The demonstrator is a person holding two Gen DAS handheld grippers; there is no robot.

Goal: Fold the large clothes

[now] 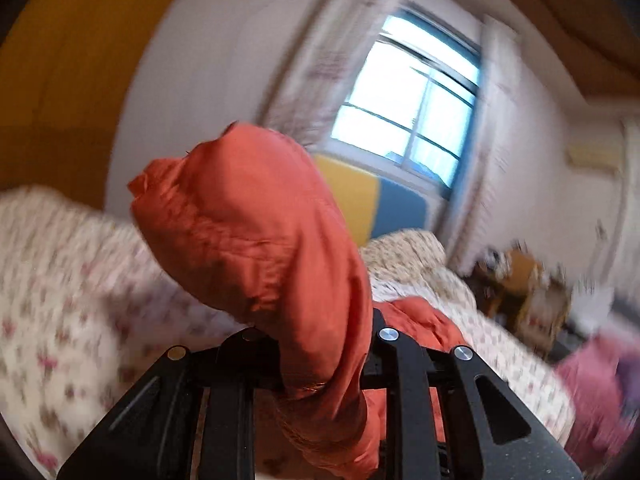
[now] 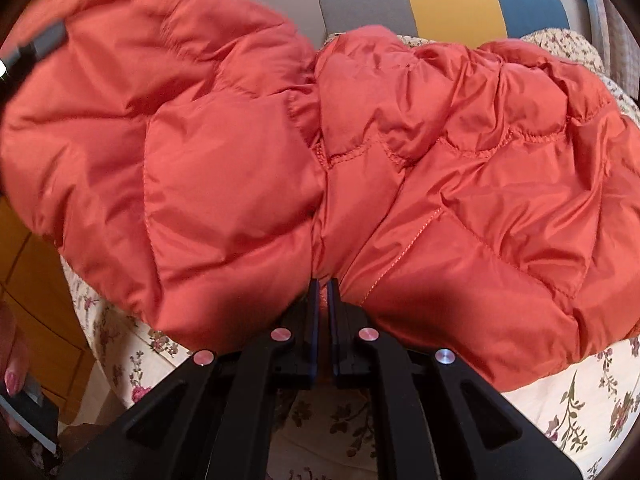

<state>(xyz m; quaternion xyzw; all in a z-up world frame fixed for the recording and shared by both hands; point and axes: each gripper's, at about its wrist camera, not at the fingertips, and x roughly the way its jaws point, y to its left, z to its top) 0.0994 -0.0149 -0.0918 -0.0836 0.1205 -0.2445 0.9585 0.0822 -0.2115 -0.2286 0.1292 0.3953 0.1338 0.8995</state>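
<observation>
Jaws, left gripper [image 1: 320, 344]: clamped on jacket [image 2: 320, 140] sleeve end, raised above bed [image 2: 560, 412].
Jaws, right gripper [image 2: 323, 292]: pinched shut on jacket's near hem.

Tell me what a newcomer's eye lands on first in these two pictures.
The orange puffy jacket fills almost the whole right wrist view, spread over a flowered bedspread, with the right gripper pinched on its near edge. In the left wrist view a bunched part of the jacket rises between the jaws of the left gripper. Behind it, upper right, a bright window glares.
</observation>
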